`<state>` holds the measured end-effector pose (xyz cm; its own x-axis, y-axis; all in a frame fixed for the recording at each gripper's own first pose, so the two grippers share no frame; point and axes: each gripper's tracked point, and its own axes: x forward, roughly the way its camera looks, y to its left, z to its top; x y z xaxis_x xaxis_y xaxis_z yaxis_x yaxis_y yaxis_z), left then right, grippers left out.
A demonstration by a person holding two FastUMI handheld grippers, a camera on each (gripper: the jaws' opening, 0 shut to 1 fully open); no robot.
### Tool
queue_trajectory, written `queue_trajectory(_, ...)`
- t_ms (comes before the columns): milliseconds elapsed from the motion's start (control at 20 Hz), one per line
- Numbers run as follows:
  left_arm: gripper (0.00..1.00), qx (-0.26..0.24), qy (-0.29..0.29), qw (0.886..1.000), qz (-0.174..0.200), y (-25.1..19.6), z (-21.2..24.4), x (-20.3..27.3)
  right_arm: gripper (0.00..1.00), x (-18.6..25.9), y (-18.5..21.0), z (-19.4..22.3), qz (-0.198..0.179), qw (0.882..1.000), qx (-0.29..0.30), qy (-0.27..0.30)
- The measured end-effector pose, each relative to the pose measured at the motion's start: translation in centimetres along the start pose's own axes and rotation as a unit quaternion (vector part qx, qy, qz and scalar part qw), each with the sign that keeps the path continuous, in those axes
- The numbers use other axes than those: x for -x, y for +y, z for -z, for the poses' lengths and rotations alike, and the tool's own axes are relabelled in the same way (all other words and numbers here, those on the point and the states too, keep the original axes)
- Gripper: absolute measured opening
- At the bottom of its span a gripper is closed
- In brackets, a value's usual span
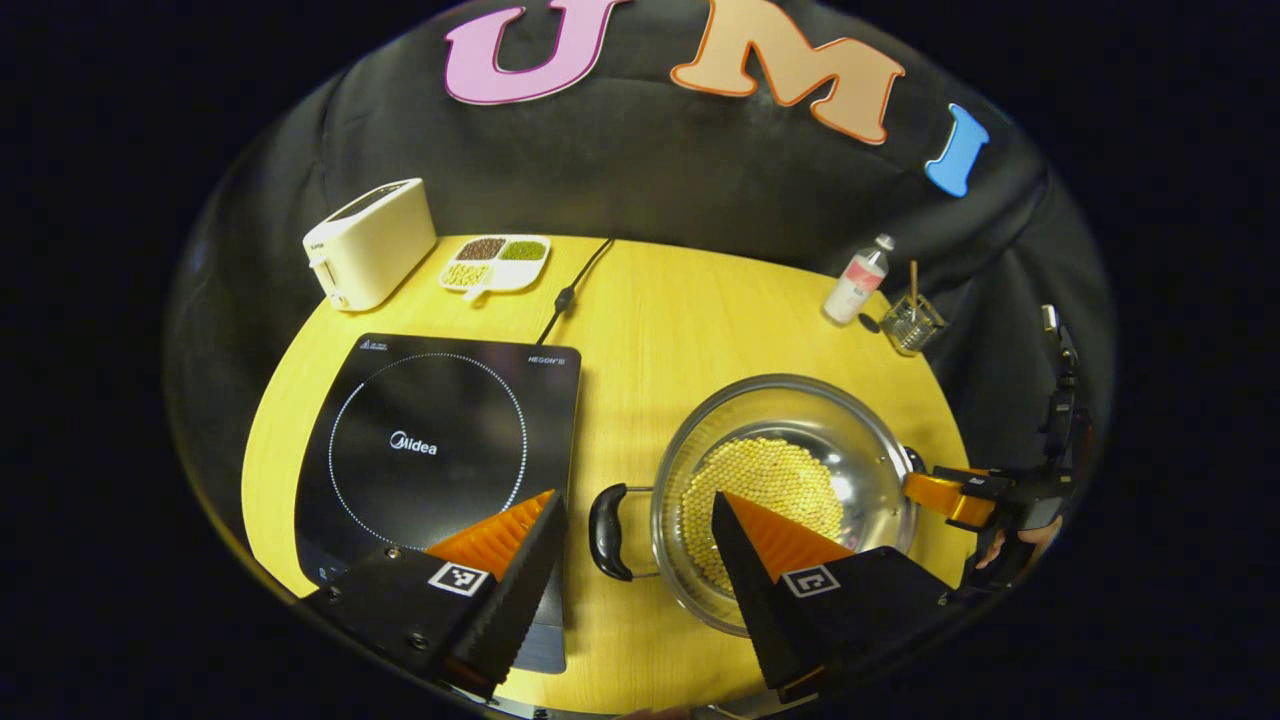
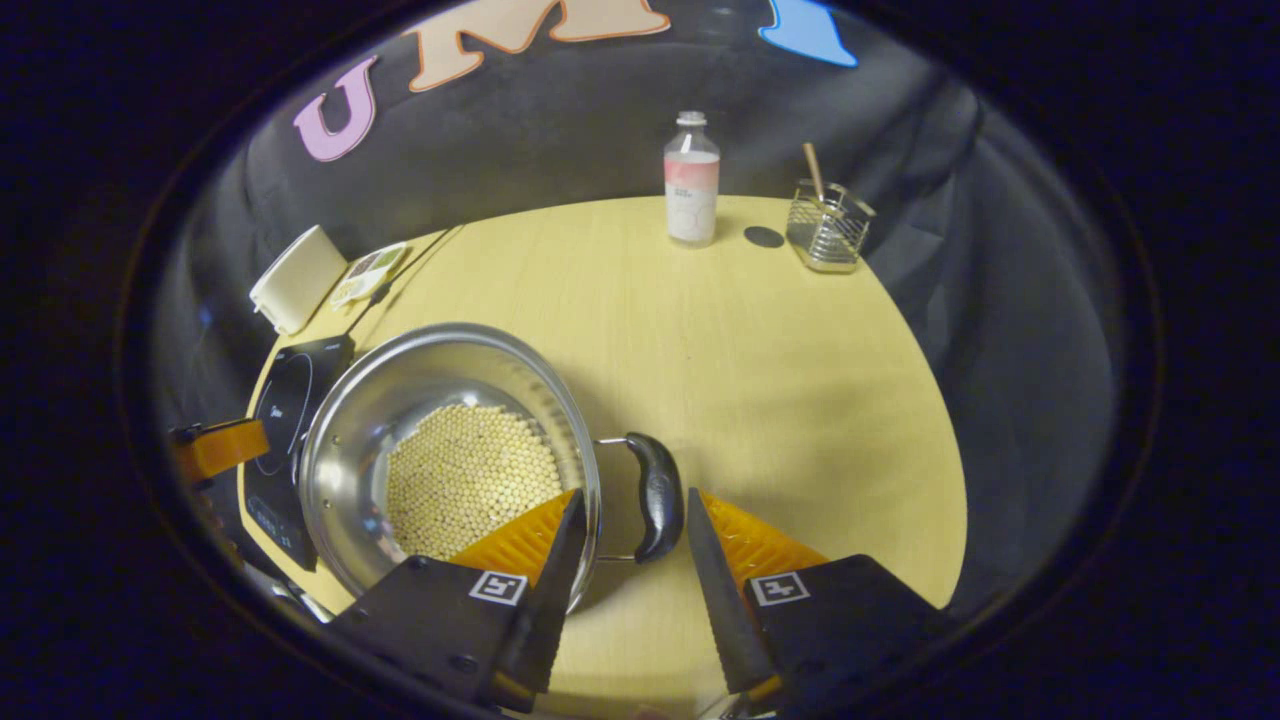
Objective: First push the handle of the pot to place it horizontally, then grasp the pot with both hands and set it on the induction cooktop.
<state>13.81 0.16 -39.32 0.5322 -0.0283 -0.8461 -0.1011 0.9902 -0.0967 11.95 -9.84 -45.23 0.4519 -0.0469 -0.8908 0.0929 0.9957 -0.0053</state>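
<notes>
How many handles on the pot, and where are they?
2. One handle is on the pot's cooktop side, between the left hand-held gripper's open fingers. The other is on the opposite side, between the right hand-held gripper's fingers.

The steel pot [image 1: 785, 500] sits upright on the surface near its front edge, yellow beans covering its bottom, a black loop handle [image 1: 607, 531] on each side. The black induction cooktop [image 1: 440, 470] lies flat beside it, apart.
</notes>
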Motion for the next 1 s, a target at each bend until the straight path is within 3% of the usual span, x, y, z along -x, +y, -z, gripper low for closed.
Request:
queue_trajectory(100, 0.9, 0.001, 0.023, 1.0, 0.002, 0.0, 0.7, -0.6, 0.67, -0.7, 0.0, 0.0, -0.007, 1.0, -0.002, 0.006)
queue_trajectory(150, 0.95, -0.001, 0.03, 1.0, 0.001, 0.1, 0.8, -1.0, 0.67, -1.0, 0.0, 0.0, -0.011, 1.0, -0.005, 0.008)
queue_trajectory(200, 0.89, -0.003, 0.037, 0.999, -0.001, 0.2, 0.9, -1.5, 0.67, -1.2, 0.0, 0.0, -0.015, 1.0, -0.009, 0.011)
queue_trajectory(300, 0.94, -0.012, 0.05, 0.999, -0.005, 0.2, 1.5, -2.2, 0.68, -1.8, -0.2, 0.2, -0.018, 1.0, -0.009, 0.016)
queue_trajectory(350, 0.88, -0.016, 0.059, 0.998, -0.007, 0.2, 1.9, -2.6, 0.72, -2.0, -0.2, 0.3, -0.023, 1.0, -0.008, 0.02)
queue_trajectory(500, 0.88, -0.016, 0.072, 0.997, -0.001, -0.9, 2.5, -3.5, 0.73, -2.0, -0.3, 0.5, -0.03, 0.999, -0.008, 0.02)
queue_trajectory(750, 0.88, -0.016, 0.078, 0.997, -0.003, -1.3, 2.9, -4.9, 0.73, -2.2, -0.9, 0.8, -0.022, 0.999, -0.002, 0.025)
queue_trajectory(950, 0.87, -0.019, 0.089, 0.996, 0.005, -2.4, 3.5, -6.1, 0.7, -2.7, -2.1, 1.7, -0.019, 0.999, -0.032, 0.038)
queue_trajectory(1000, 0.86, -0.025, 0.09, 0.996, 0.009, -3.0, 3.5, -6.4, 0.73, -2.8, -2.6, 2.0, -0.013, 0.999, -0.033, 0.038)
